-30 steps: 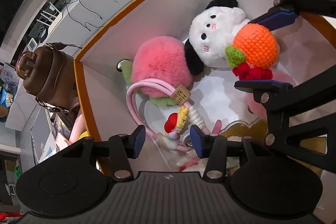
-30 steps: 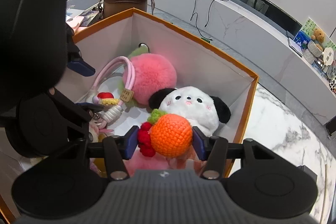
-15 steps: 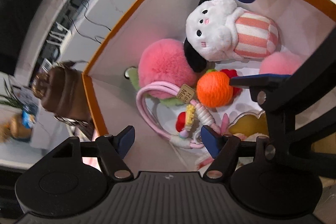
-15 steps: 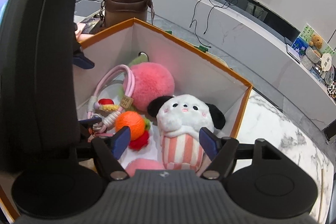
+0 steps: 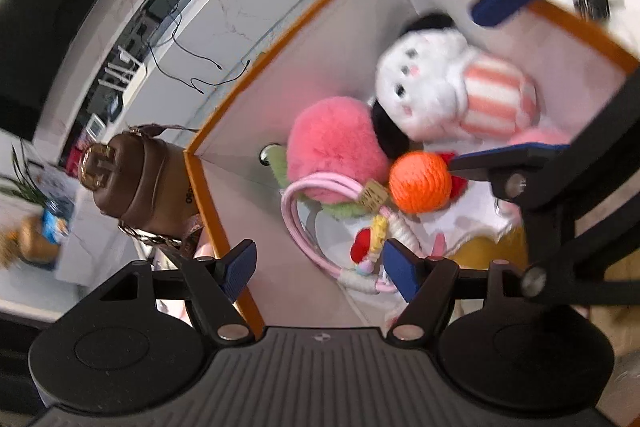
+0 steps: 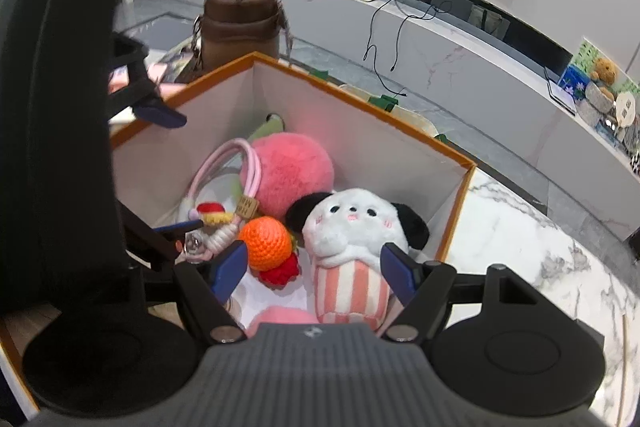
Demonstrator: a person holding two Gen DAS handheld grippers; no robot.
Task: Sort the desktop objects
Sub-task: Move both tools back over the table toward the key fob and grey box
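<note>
Left gripper [image 5: 320, 265]: jaws wide apart, nothing between the pads; the log-backed frames show them having just been opening. It hangs over the near corner of the box.
Right gripper [image 6: 314, 269]: jaws spread, pads clear of every toy, having just been opening. It hangs over the box's opposite side.
Box [image 6: 360, 107]: orange rim, white inner walls, open top, below both grippers.
Orange crochet ball [image 6: 266, 243]: lies on the box floor, just ahead of the right gripper's left finger, released.
Pink corded charm [image 5: 320, 223]: loop lies on the floor directly ahead of the left gripper, free.
Pink fluffy ball [image 6: 290, 173]: beyond the crochet ball, against the far wall.
White plush [image 6: 354, 227]: striped body between and ahead of the right gripper's fingers, untouched.
Brown bottle [image 6: 240, 23]: upright outside the box, beyond its far corner.
</note>
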